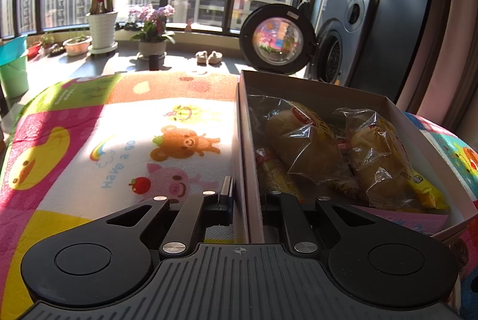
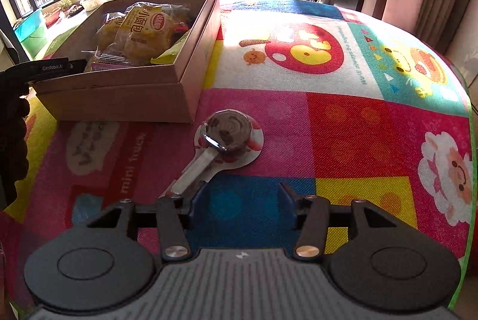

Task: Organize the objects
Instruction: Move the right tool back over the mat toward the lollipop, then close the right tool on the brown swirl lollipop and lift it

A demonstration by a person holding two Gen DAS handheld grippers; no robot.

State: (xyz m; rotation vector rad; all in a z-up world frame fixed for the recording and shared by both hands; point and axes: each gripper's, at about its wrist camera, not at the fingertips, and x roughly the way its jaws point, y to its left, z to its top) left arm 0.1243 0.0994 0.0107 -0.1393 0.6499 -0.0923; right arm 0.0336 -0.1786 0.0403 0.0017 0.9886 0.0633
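A brown cardboard box [image 2: 125, 99] sits on a colourful play mat and holds several wrapped bread packets [image 2: 146, 33]. In the left wrist view my left gripper [image 1: 246, 197] is shut on the box's left wall [image 1: 243, 146], one finger outside and one inside; the packets [image 1: 313, 149] lie just ahead. My left gripper also shows in the right wrist view [image 2: 59, 67] at the box's near left corner. A packaged chocolate lollipop [image 2: 227, 131] lies on the mat in front of the box. My right gripper [image 2: 242, 197] is open and empty, just behind the lollipop's stick.
The play mat [image 2: 343, 116] covers a raised rounded surface that drops off at the right edge. Behind it are a washing machine with its round door [image 1: 276, 39] open, potted plants [image 1: 101, 27] on the window ledge and a green bucket [image 1: 13, 66] at the left.
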